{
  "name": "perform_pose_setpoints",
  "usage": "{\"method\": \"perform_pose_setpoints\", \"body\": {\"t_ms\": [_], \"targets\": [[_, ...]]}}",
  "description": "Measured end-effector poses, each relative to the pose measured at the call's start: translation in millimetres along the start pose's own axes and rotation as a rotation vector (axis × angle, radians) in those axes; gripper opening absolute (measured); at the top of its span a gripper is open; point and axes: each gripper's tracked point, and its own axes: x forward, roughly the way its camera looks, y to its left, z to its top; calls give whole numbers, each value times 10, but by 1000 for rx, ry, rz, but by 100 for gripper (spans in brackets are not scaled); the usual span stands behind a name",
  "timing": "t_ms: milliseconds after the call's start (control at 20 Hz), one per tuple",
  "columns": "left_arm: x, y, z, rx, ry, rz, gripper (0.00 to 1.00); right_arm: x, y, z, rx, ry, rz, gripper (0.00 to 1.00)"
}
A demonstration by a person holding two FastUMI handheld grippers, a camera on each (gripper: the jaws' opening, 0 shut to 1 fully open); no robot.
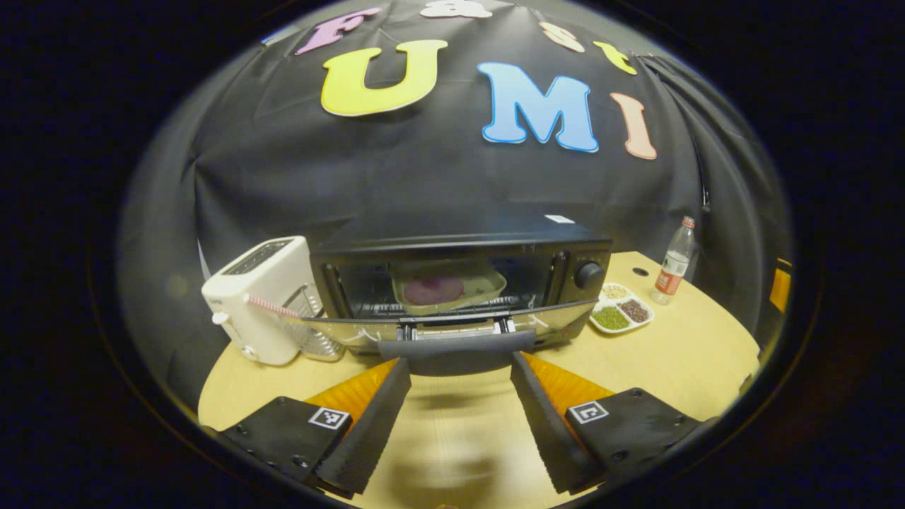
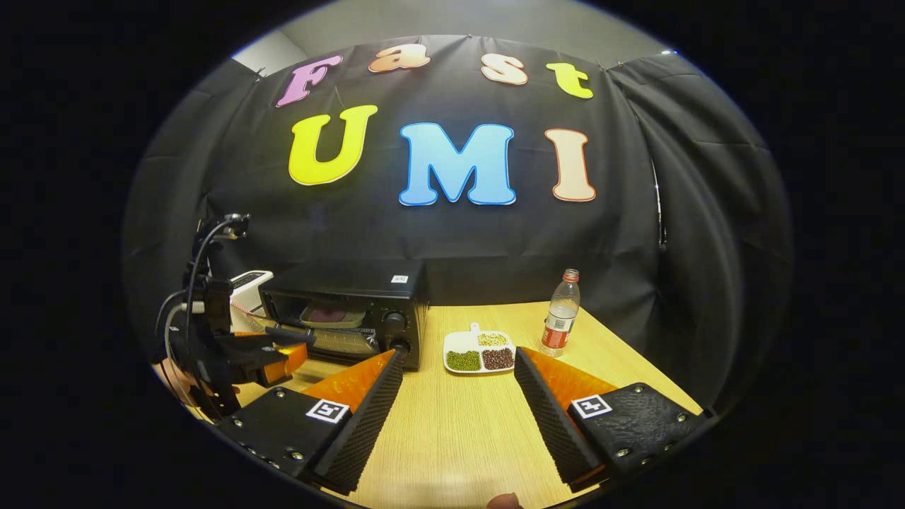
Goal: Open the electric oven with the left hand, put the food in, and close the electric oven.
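The black electric oven [image 1: 459, 283] is standing at the far side of the pale wooden tabletop [image 1: 679, 353], its glass door [image 1: 452, 326] hanging partly open with a tray of purple food [image 1: 447, 288] sitting inside on the rack. The left gripper [image 1: 459, 367] is hovering released, jaws spread just in front of the door's dark handle [image 1: 456, 345]. The right gripper [image 2: 459, 396] is likewise waiting unclenched and holding nothing, near the tabletop to the right of the oven.

Pale wood-grain worktop [image 2: 452, 431], smooth and matt. Ahead of the left hand-held gripper [image 1: 459, 367], the oven [image 1: 459, 283] looks glossy black with a shiny metal door; beside it a smooth white plastic toaster [image 1: 258, 300].
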Motion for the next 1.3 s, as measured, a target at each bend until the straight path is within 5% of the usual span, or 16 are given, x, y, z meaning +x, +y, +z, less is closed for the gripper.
{"method": "perform_pose_setpoints", "body": {"t_ms": [200,300,900,1050,1100,1300], "targets": [[-9,50,346,-7,-102,20,94,-10,-1,55,2,-24,6,98],[-196,67,555,-11,-168,33,100,-68,-21,188,-2,-75,17,99],[-2436,-492,1082,-77,-385,136,100,-1073,-539,653,34,-225,146,99],[-2848,-666,1072,-41,-407,156,91,-1266,-620,700,6,-242,159,98],[-2961,-708,1075,-30,-418,160,100,-1341,-634,711,-2,-253,165,98],[-3253,-856,990,-23,-424,146,100,-1528,-667,677,-7,-276,160,98]]}}
